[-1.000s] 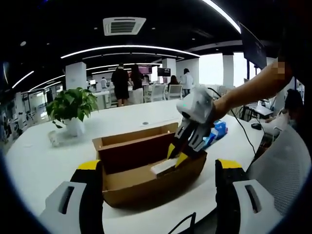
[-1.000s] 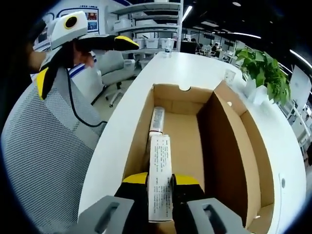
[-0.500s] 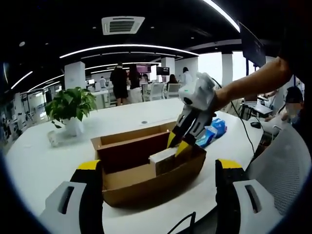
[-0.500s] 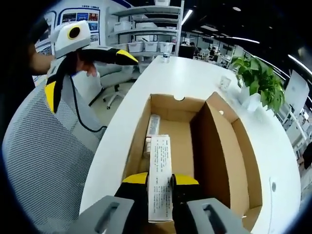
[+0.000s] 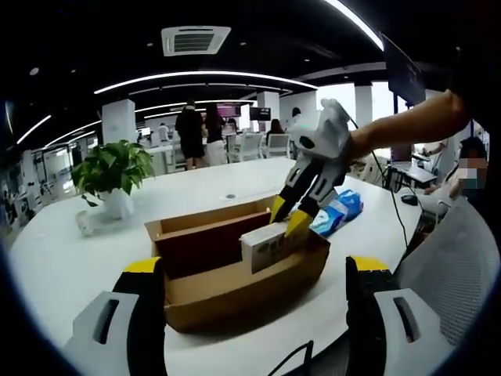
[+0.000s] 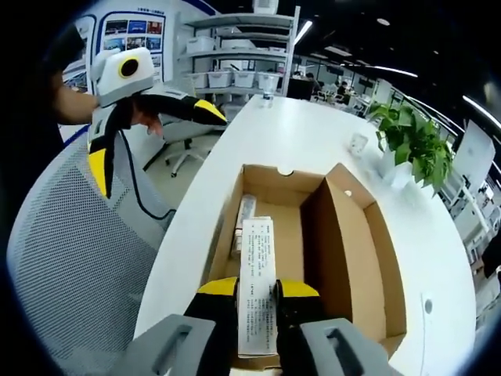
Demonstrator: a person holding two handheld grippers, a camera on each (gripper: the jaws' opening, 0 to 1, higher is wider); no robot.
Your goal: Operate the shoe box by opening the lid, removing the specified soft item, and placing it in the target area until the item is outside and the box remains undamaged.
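Closest to us in the right gripper view, the right gripper (image 6: 256, 291) has its yellow-tipped fingers (image 6: 218, 288) pinched tight on a slim white carton (image 6: 257, 274) with printed text, held above the open shoe box (image 6: 313, 258). Deeper inside the box we can see another small white package (image 6: 245, 213) against the side wall nearest the bench edge — the left gripper view doesn't show that. The lid (image 6: 344, 243) stands up along the far long side.

From the left gripper view we get the side-on angle: the left gripper (image 5: 254, 270) sits low in front with its fingers (image 5: 145, 270) spread wide, holding nothing, the box (image 5: 235, 262) between them and a bit beyond. The right gripper (image 5: 291, 218) comes in from the right, carton (image 5: 264, 244) raised just above the box rim.

Past the box there's a blue-and-white packet (image 5: 338, 213) on the white bench (image 5: 70, 258), then plenty of bare surface out to a potted plant (image 5: 116, 174). The box sits close to the near bench edge — a mesh chair (image 6: 70, 266) right beside it. People (image 5: 196, 135) stand far back.
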